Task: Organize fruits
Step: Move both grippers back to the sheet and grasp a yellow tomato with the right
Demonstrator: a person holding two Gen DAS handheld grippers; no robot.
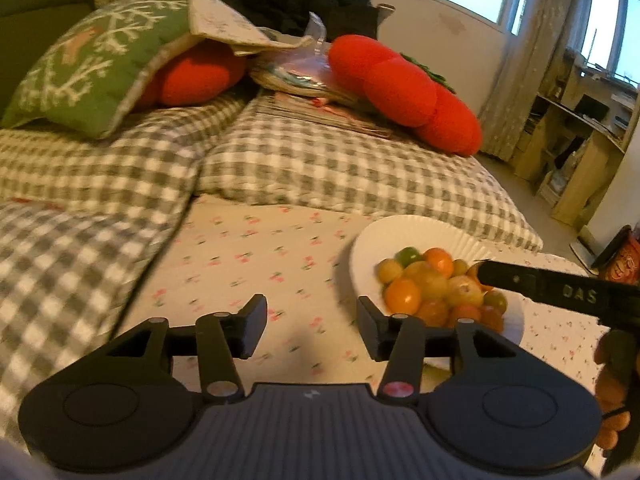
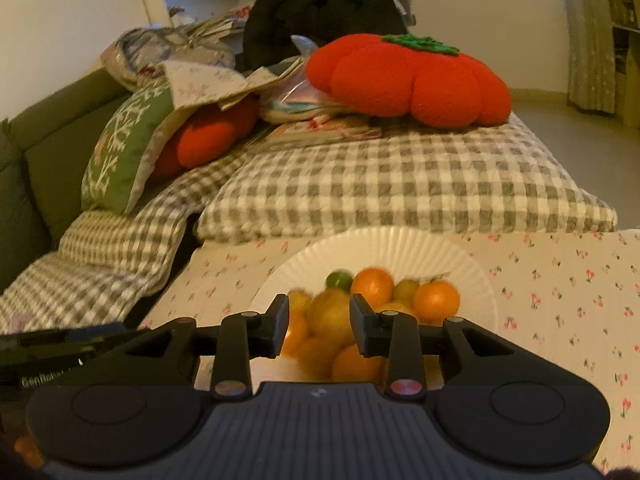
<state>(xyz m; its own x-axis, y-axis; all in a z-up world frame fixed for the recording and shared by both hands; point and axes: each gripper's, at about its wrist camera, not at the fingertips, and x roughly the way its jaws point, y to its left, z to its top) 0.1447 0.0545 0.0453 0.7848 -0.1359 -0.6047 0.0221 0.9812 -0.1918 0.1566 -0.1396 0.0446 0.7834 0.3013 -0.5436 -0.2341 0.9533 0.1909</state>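
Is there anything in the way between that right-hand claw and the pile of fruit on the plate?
Nothing visible. The right gripper hangs open just above the fruits heaped on the white plate, with only air between its fingers and the pile. The left gripper is off to the side, over the cherry-print cloth.

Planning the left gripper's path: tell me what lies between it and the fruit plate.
Only bare cherry-print cloth separates the left gripper from the plate in the left wrist view.
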